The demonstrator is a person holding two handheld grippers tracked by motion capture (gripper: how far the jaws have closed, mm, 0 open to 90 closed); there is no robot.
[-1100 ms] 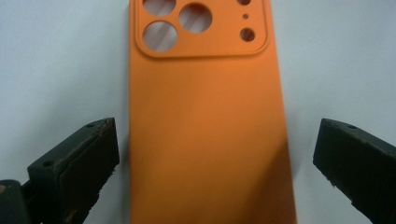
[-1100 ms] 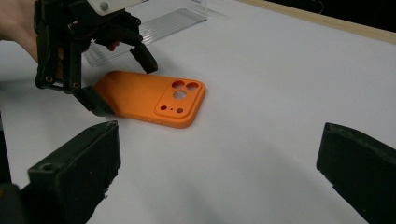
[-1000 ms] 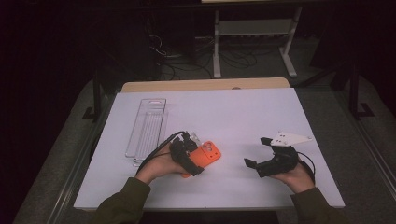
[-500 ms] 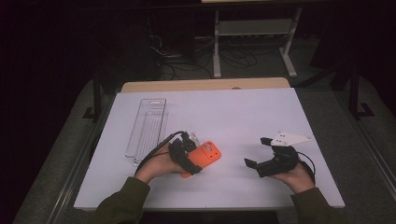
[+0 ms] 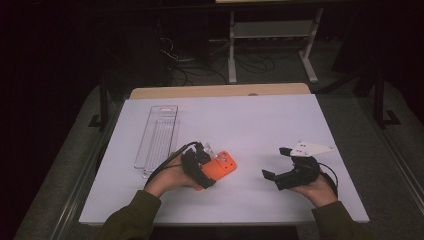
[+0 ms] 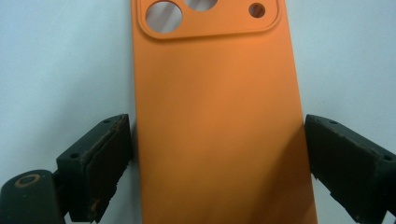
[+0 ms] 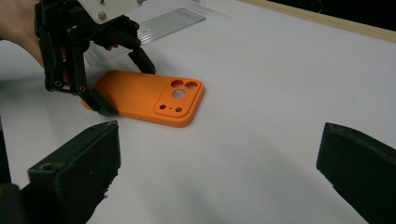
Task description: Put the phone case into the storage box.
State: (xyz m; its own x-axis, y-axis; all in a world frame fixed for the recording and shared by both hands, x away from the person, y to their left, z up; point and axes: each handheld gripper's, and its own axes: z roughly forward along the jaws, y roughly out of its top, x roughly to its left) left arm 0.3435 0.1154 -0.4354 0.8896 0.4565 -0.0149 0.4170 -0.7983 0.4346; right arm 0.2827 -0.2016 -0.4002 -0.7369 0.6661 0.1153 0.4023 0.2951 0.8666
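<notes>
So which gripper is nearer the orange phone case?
Left. The left gripper straddles the orange phone case, its fingers at both long edges. The right gripper rests apart, open, with bare table between.

Items on the white table top, by count:

- Orange silicone phone case with a raised camera block — one. Three round camera cut-outs show in the left gripper view, plus smaller holes in the right gripper view.
- Clear, long rectangular plastic tray with ribbed floor — one.
- Black two-jaw handheld grippers — two: left gripper, right gripper.
- White three-cornered plate on a gripper — one in the high view.
- Person's hands — two.
</notes>
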